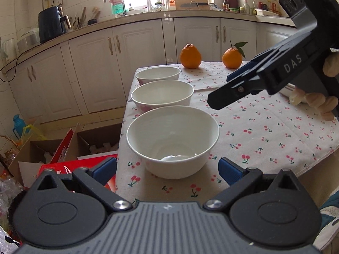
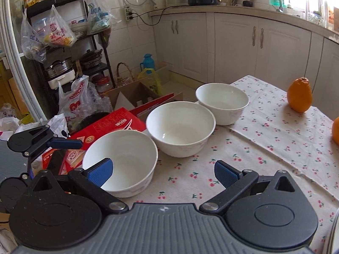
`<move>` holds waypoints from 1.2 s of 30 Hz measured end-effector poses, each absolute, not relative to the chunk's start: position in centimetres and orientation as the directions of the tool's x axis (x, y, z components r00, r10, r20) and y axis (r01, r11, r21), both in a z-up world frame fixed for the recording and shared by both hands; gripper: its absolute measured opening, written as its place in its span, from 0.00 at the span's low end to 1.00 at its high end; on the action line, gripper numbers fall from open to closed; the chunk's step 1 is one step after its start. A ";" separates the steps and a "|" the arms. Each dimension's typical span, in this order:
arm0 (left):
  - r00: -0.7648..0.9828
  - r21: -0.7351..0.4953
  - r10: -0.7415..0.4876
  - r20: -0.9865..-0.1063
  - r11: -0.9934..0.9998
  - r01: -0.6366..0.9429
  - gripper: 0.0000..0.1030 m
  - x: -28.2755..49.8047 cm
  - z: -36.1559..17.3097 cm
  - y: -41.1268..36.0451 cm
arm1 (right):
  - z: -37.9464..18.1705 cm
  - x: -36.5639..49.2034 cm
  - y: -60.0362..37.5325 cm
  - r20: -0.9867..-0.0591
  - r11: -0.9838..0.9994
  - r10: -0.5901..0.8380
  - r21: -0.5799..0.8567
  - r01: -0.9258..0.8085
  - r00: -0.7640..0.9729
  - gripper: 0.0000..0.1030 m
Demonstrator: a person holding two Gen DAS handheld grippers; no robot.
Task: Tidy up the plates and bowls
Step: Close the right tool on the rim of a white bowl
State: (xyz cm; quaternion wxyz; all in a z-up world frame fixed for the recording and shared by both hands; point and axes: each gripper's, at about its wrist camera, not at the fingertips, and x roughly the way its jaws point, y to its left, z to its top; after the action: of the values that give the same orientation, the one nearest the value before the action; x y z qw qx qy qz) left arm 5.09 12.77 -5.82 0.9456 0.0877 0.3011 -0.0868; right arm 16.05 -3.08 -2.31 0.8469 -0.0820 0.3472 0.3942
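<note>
From the left wrist, the left hand-held gripper (image 1: 167, 167) was spread wide, flanking the nearest bowl (image 1: 172, 141) without touching it. Three white bowls ran in a row along the left edge of the tabletop (image 1: 275, 131), which wore a cherry-print cloth; two oranges (image 1: 190, 56) sat at its far end. White cabinets (image 1: 95, 67) lined the kitchen wall.

From the right wrist, the right hand-held gripper (image 2: 163, 172) also stood spread, empty, its left pad over the nearest bowl's rim. Cardboard boxes (image 2: 131, 97) and a cluttered shelf (image 2: 63, 31) crowded the floor beyond.
</note>
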 end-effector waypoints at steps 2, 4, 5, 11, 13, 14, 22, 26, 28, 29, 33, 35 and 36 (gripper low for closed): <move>0.803 0.099 -0.125 -0.583 0.970 0.223 0.98 5.4 -6.1 13.0 | -2.6 16.3 -2.1 -0.660 0.665 0.618 0.151 -0.732 0.426 1.00; 0.803 0.091 -0.143 -0.579 0.967 0.238 0.98 5.6 -6.3 13.0 | -3.0 16.5 -1.3 -0.669 0.657 0.622 0.162 -0.736 0.408 1.00; 0.800 0.087 -0.150 -0.581 0.966 0.245 0.98 5.7 -6.4 13.0 | -3.1 16.6 -0.9 -0.673 0.655 0.623 0.168 -0.737 0.399 1.00; 0.795 0.070 -0.182 -0.579 0.960 0.271 0.96 6.1 -6.8 12.7 | -4.0 17.1 0.4 -0.681 0.629 0.641 0.202 -0.751 0.354 0.99; 0.797 0.064 -0.190 -0.573 0.959 0.275 0.96 6.2 -6.8 12.8 | -4.2 17.3 0.8 -0.685 0.626 0.641 0.206 -0.752 0.346 0.97; 0.797 0.061 -0.191 -0.573 0.960 0.274 0.96 6.2 -6.8 12.9 | -4.3 17.4 1.0 -0.686 0.624 0.642 0.209 -0.753 0.341 0.96; 0.790 0.045 -0.203 -0.579 0.959 0.279 0.86 6.6 -6.9 13.3 | -4.8 18.0 1.7 -0.699 0.594 0.653 0.237 -0.768 0.290 0.77; 0.789 0.050 -0.198 -0.582 0.959 0.278 0.83 6.7 -7.0 13.4 | -4.9 18.1 1.8 -0.700 0.587 0.659 0.253 -0.769 0.273 0.72; 0.788 0.048 -0.200 -0.582 0.959 0.279 0.83 6.7 -6.9 13.4 | -4.9 18.1 1.7 -0.699 0.586 0.662 0.258 -0.768 0.271 0.72; 0.789 0.050 -0.200 -0.581 0.959 0.280 0.83 6.7 -6.9 13.4 | -4.9 18.2 1.7 -0.698 0.586 0.664 0.262 -0.767 0.269 0.72; 0.785 0.044 -0.201 -0.586 0.959 0.279 0.83 6.7 -6.8 13.4 | -4.9 18.0 1.6 -0.697 0.587 0.665 0.267 -0.765 0.267 0.72; 0.782 0.046 -0.201 -0.590 0.959 0.281 0.83 6.7 -6.7 13.3 | -4.8 17.9 1.5 -0.696 0.586 0.667 0.269 -0.765 0.266 0.72; 0.781 0.046 -0.202 -0.592 0.958 0.283 0.83 6.7 -6.6 13.3 | -4.7 17.9 1.4 -0.693 0.584 0.670 0.271 -0.766 0.265 0.72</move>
State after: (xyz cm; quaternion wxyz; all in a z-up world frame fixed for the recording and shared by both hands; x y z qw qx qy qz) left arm 6.66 13.27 -6.63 0.9412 0.0662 0.3052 -0.1287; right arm 17.89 1.37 -4.67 0.7932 -0.0593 0.4032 0.4524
